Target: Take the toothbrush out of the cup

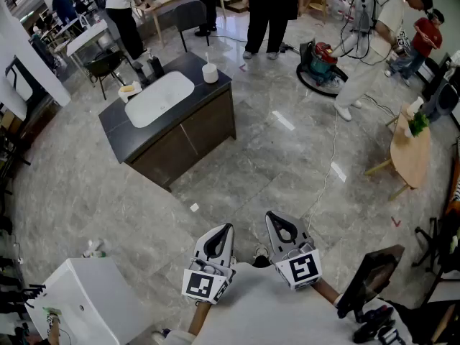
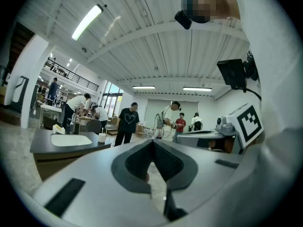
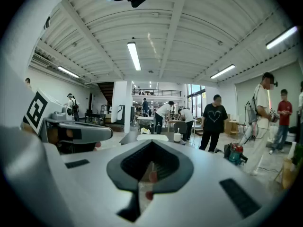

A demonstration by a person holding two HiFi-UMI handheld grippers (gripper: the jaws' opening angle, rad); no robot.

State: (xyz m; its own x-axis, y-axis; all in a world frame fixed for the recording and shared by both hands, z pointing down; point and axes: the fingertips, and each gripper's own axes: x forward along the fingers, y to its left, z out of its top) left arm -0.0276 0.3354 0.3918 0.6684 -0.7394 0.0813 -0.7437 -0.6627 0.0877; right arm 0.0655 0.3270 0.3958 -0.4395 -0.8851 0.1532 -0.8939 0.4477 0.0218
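Note:
A white cup (image 1: 209, 72) with a toothbrush standing in it sits on the near right corner of the dark vanity counter (image 1: 215, 92), beside the white sink (image 1: 159, 98). The counter is far off across the floor. The cup also shows small in the left gripper view, cup (image 2: 102, 137), and in the right gripper view, cup (image 3: 177, 136). My left gripper (image 1: 225, 228) and right gripper (image 1: 273, 217) are held side by side close to my body, both shut with nothing in them. Their jaws meet at the tips, left gripper (image 2: 152, 141), right gripper (image 3: 151, 144).
Several people stand beyond the counter. A red and black vacuum (image 1: 321, 61) with cables lies on the floor at right, near a round wooden table (image 1: 410, 155). A white box-shaped unit (image 1: 79, 300) is at lower left, a dark screen (image 1: 370, 275) at lower right.

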